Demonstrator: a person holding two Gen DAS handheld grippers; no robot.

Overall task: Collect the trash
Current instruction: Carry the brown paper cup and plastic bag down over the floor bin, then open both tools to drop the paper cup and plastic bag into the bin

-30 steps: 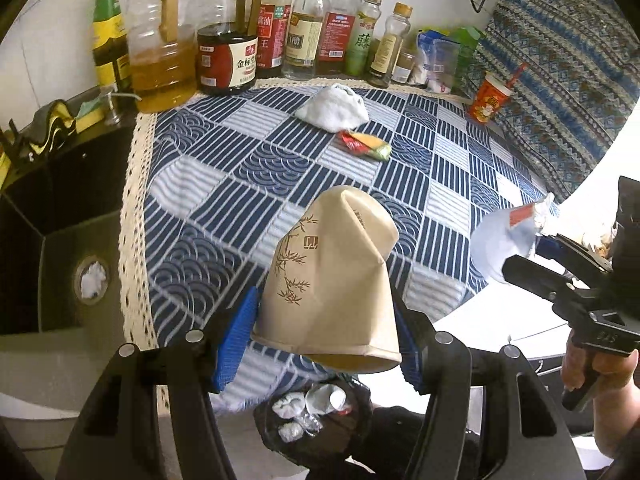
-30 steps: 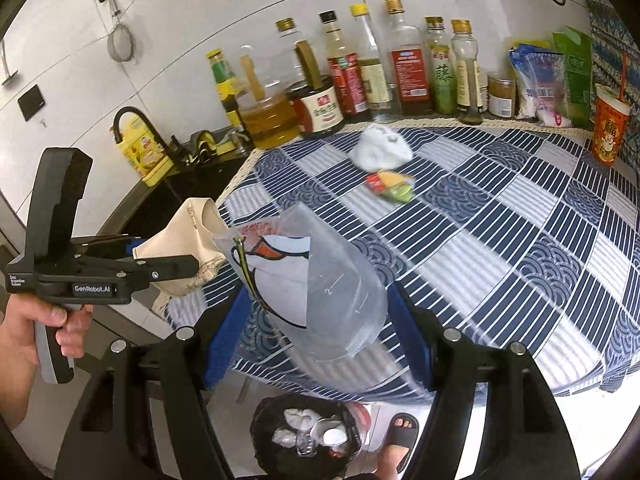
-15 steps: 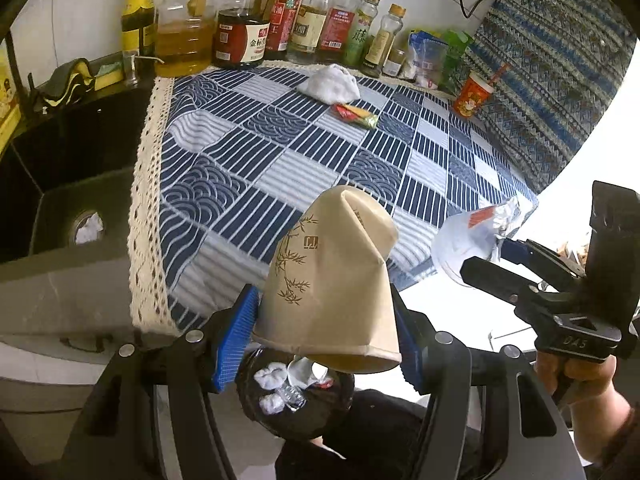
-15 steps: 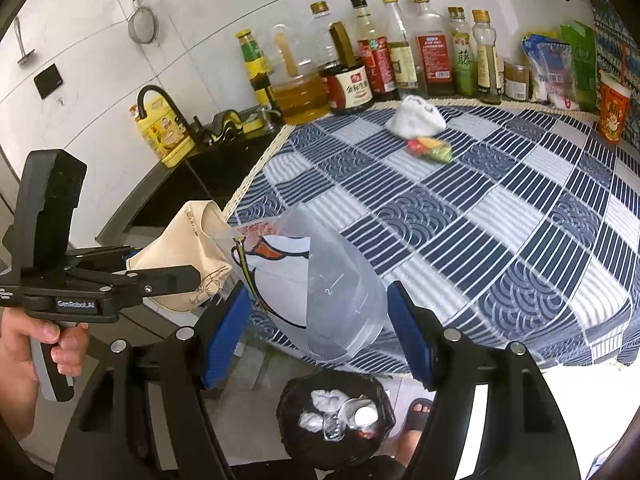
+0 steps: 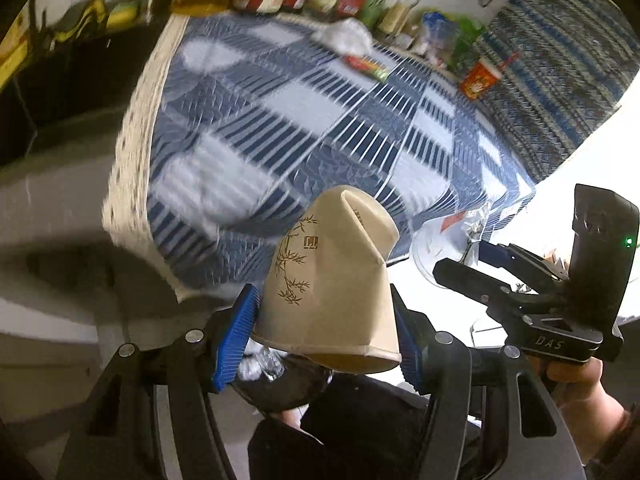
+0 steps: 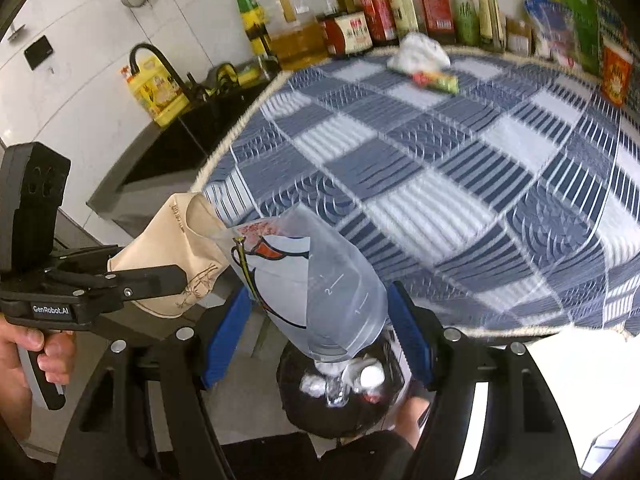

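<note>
My left gripper (image 5: 326,330) is shut on a crushed tan paper cup (image 5: 328,280) with a bamboo print, held off the table's near edge above a black trash bin (image 5: 280,384). My right gripper (image 6: 318,332) is shut on a crumpled clear plastic cup (image 6: 316,280) with a printed logo, directly above the bin (image 6: 344,396), which holds white scraps. The paper cup also shows in the right wrist view (image 6: 176,256), and the right gripper in the left wrist view (image 5: 464,264). A white crumpled tissue (image 6: 420,54) and a red-green wrapper (image 6: 436,80) lie on the table's far side.
The table has a blue-and-white checked cloth (image 6: 440,184). Several bottles (image 6: 360,20) and snack bags line the back wall. A red paper cup (image 6: 614,74) stands at the far right. A dark sink (image 6: 176,148) with a yellow bottle lies left of the table.
Both grippers have pulled back from the table and dropped lower over the bin, each still holding its cup. The view is blurred by motion.
</note>
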